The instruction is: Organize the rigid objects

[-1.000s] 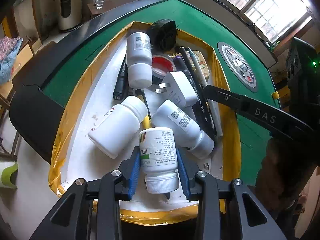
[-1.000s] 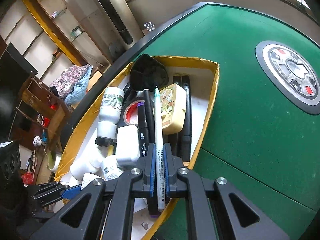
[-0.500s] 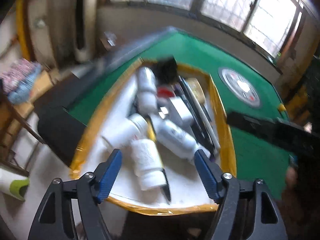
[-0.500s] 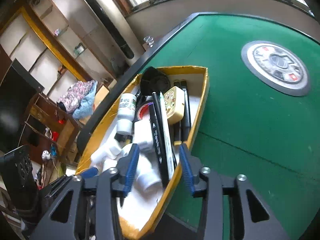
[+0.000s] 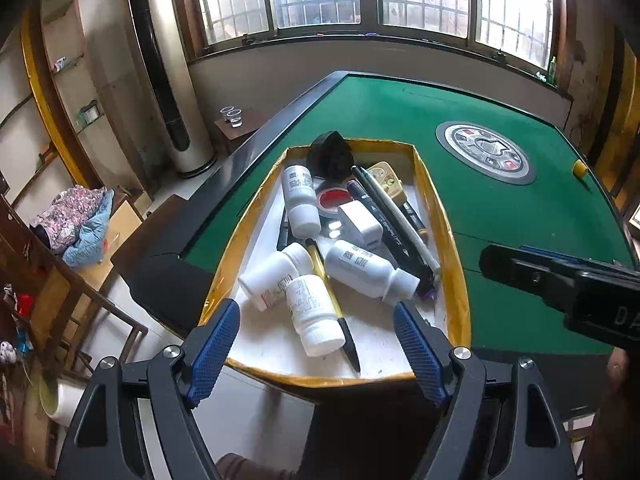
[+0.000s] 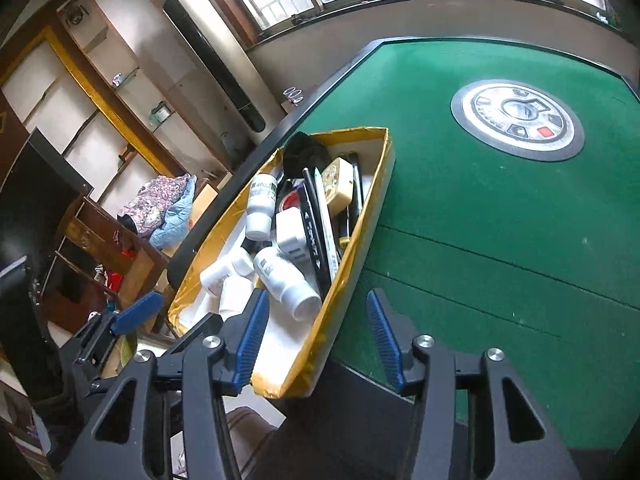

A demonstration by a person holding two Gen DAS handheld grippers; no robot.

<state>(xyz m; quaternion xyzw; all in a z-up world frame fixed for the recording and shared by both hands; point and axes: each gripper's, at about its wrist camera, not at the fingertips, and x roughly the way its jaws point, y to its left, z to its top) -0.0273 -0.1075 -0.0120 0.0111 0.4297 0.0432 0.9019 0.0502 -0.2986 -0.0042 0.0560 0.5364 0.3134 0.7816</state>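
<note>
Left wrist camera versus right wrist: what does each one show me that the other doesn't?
Only the left wrist view shows the yellow-barrelled pen under the nearest bottle, and the small yellow object at the felt's far right.

Only the right wrist view shows the tray's outer right wall and the shelving at left.

Both show the yellow-rimmed tray holding white bottles, pens, the white plug and red-centred tape roll, the round panel in the green felt, and both grippers open: left gripper, right gripper.

White bottles [image 5: 310, 314] and pens [image 5: 390, 222] lie jumbled in the yellow-rimmed tray [image 5: 448, 248].
</note>
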